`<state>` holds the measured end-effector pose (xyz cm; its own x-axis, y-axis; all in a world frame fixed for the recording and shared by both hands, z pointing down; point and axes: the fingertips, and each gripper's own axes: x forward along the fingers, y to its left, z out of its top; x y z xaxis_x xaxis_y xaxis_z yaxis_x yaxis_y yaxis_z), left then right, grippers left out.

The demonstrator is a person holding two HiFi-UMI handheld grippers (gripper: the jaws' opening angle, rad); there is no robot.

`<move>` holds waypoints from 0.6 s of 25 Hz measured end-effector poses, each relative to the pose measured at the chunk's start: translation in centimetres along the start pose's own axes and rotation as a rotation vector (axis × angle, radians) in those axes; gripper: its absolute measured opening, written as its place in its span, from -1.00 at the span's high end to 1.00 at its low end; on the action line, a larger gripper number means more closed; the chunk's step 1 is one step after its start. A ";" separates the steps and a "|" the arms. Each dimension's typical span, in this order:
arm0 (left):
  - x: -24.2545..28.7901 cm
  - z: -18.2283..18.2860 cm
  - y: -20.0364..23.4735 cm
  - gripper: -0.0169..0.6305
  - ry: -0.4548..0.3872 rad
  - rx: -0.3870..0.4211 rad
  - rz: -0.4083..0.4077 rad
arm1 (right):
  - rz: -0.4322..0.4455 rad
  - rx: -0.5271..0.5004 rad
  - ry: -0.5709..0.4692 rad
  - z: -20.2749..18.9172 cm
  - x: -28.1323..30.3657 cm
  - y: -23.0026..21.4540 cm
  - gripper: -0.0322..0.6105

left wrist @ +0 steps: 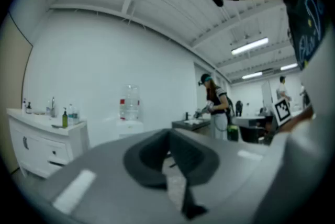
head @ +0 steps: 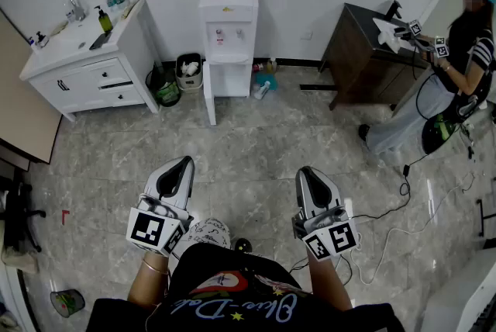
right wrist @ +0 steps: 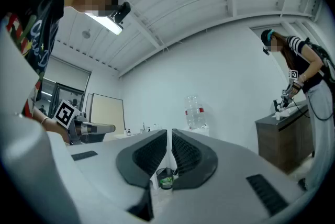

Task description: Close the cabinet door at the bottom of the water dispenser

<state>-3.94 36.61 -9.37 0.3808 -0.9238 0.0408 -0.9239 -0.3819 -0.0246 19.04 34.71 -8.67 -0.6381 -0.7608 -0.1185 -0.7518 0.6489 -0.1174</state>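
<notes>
The water dispenser (head: 228, 36) stands at twelve o'clock, well apart from both tools. Its cabinet door (head: 209, 96) juts out toward six o'clock (hinged on its left edge, it seems). The left gripper (head: 184, 162) and right gripper (head: 304, 171) are both clenched on nothing. Best to walk in, lay one closed tip flat on the door's outer face, and sweep it toward three o'clock until flush.

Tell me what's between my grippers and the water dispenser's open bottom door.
Nothing: in the head view only bare grey marbled floor lies between the left gripper, the right gripper and the open white cabinet door.
</notes>
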 end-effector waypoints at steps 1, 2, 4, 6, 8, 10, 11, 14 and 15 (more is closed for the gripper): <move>0.5 -0.3 0.7 0.96 0.000 -0.002 0.009 | 0.001 -0.002 0.008 -0.4 0.6 -0.3 0.84; 1.0 -0.5 1.4 0.96 -0.002 -0.005 0.018 | 0.003 -0.006 0.014 -0.7 1.1 -0.6 0.85; 2.1 -1.1 2.7 0.96 -0.008 -0.017 0.027 | 0.007 -0.027 0.022 -1.2 2.3 -1.2 0.85; 3.6 -1.9 4.1 0.96 -0.013 -0.030 0.025 | 0.010 -0.049 0.026 -1.7 3.9 -1.8 0.85; 5.9 -3.0 6.2 0.96 -0.015 -0.046 0.016 | 0.010 -0.061 0.027 -2.3 6.5 -2.7 0.84; 9.3 -4.0 9.2 0.96 -0.023 -0.069 0.007 | 0.011 -0.084 0.016 -2.4 10.8 -4.0 0.84; 11.4 -4.4 10.9 0.96 -0.028 -0.080 0.003 | 0.011 -0.096 0.005 -2.4 13.4 -4.9 0.84; 17.7 -4.5 16.6 0.96 -0.038 -0.087 -0.010 | -0.001 -0.095 -0.017 -2.5 21.5 -7.3 0.85; 19.4 -4.2 18.3 0.96 -0.033 -0.086 -0.013 | -0.008 -0.092 -0.020 -2.5 23.9 -7.9 0.84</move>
<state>-13.61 11.79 -4.78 0.3927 -0.9196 0.0079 -0.9181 -0.3916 0.0615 9.32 11.32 -8.14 -0.6293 -0.7648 -0.1381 -0.7694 0.6381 -0.0277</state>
